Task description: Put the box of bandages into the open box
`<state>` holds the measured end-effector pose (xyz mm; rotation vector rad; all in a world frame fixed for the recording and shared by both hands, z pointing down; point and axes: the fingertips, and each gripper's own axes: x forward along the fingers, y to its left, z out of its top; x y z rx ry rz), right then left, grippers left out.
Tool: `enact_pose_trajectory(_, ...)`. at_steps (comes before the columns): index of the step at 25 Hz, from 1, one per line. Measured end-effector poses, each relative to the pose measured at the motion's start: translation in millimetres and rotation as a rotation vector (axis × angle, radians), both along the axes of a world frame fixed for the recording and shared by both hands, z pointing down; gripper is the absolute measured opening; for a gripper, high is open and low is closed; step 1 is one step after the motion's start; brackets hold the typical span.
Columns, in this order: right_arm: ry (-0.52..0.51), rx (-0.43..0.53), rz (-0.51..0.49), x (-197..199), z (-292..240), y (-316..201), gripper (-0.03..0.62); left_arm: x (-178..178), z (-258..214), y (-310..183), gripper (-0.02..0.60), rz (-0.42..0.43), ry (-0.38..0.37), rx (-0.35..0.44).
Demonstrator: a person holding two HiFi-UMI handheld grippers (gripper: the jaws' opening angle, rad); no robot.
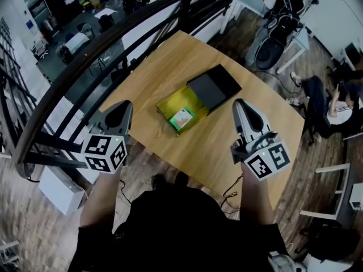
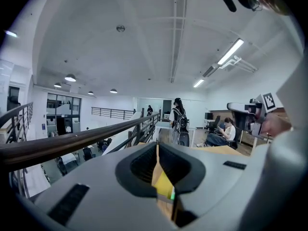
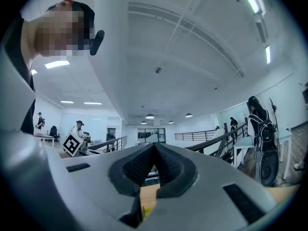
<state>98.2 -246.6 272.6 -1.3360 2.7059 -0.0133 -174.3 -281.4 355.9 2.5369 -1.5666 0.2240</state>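
On the wooden table [image 1: 170,61] lies the open box [image 1: 167,107], yellow inside, with its black lid [image 1: 214,85] folded out behind it. The green and white box of bandages [image 1: 182,118] rests inside it at the near corner. My left gripper [image 1: 126,107] is held up over the table's left edge, shut and empty. My right gripper [image 1: 239,105] is raised to the right of the box, also shut with nothing in it. In the left gripper view the jaws [image 2: 158,148] meet, with a yellow strip of the box [image 2: 163,184] showing below them. The right gripper view shows its jaws [image 3: 154,147] closed, pointing about level.
A dark curved railing [image 1: 85,55] runs close along the table's left and far side, with a drop to a lower floor beyond. Chairs and a seated person [image 1: 323,103] are at the right. A person with a backpack [image 2: 179,121] stands past the table.
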Motion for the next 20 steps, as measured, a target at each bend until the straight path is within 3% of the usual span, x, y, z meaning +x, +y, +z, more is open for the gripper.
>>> enact_pose_trajectory(5, -0.050, 0.038, 0.023, 7.5, -17.9, 10.9, 0.035, -10.0, -14.8, 0.7, 0.025, -0.025, 0.042, 0.059)
enact_pose_trajectory(20, 0.032, 0.002, 0.067, 36.7, 13.3, 3.6, 0.035, -20.0, -17.8, -9.5, 0.025, -0.062, 0.068, 0.053)
